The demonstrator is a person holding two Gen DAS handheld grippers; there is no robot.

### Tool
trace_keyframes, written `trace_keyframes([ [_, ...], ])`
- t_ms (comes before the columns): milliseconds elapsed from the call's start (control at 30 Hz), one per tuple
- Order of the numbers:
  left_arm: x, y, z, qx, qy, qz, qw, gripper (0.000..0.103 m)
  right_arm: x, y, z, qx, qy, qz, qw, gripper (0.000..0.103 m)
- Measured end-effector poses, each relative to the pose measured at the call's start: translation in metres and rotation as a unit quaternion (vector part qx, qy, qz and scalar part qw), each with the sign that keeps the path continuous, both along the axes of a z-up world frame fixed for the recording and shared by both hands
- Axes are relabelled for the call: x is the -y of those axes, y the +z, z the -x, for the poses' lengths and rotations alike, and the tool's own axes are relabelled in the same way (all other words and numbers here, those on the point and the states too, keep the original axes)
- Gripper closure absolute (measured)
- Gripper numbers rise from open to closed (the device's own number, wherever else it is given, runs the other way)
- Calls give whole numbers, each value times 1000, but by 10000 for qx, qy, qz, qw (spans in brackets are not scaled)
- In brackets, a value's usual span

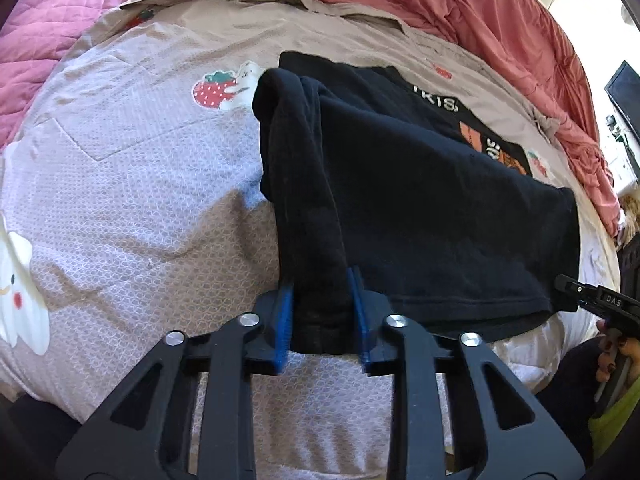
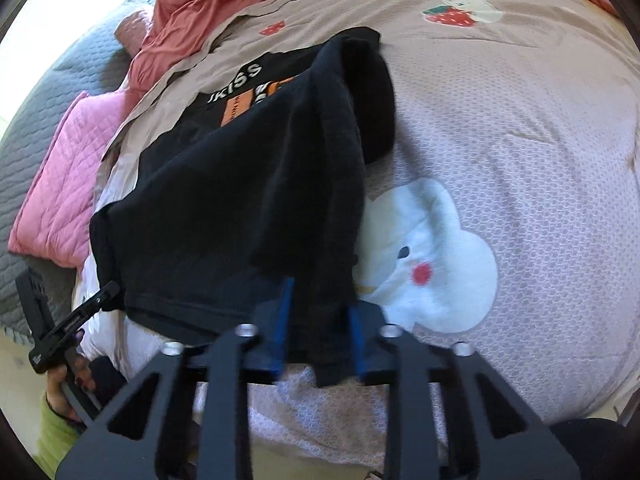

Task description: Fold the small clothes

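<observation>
Left wrist view: the left gripper [image 1: 322, 312] fills the bottom centre of the frame, its two blue fingers [image 1: 283, 322] closed most of the way, pinching a bunched edge of one black T-shirt [image 1: 420, 208]. The shirt stretches from the grip up to the centre and right of the frame, lifted at the near edge and lying on the bedsheet [image 1: 140, 200] farther back, where white letters and an orange print show. The sheet is pale with a strawberry patch [image 1: 214, 90] at upper centre left. A pink quilt [image 1: 48, 40] sits at upper left and a red blanket [image 1: 460, 12] runs across the top. At the right edge, the tip of the other tool and a hand [image 1: 612, 356] come into sight.

Right wrist view: the right gripper [image 2: 320, 320] at bottom centre has its blue fingers nearly together, clamped on a hanging fold of the same shirt, which spreads toward the centre left of the frame. A white cartoon animal [image 2: 432, 256] is printed on the sheet to the right. A grey quilt [image 2: 48, 112] lies at far left.

The step appears to be the first fold, with both near corners lifted. The next move likely calls for carrying both corners forward together, level, and laying them down evenly over the print.

Counted: one shirt, two grippers, one sheet, two quilts, one blanket
</observation>
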State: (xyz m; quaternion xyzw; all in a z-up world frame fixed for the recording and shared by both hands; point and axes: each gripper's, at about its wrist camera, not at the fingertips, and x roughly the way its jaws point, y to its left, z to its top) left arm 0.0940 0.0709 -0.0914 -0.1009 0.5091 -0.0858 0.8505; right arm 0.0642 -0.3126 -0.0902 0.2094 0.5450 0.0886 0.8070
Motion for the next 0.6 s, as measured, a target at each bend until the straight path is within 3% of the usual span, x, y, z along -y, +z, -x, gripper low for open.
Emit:
trace_keyframes([
  [133,-2,10,4,94,-60,-7,9999,90,-3,7,3,168,89,-130,9997,91],
  [233,-8,28,8,275,-55,207,9994,91,0,17,7,412,64,-340,9986,92],
  [467,-38,71,10,704,154,1055,9918,94,18,54,16,1563,39,-1255,9797,93],
  [600,-39,81,-5,816,245,1053,9908,96,25,67,5,1959,21,-1286,9722,93],
])
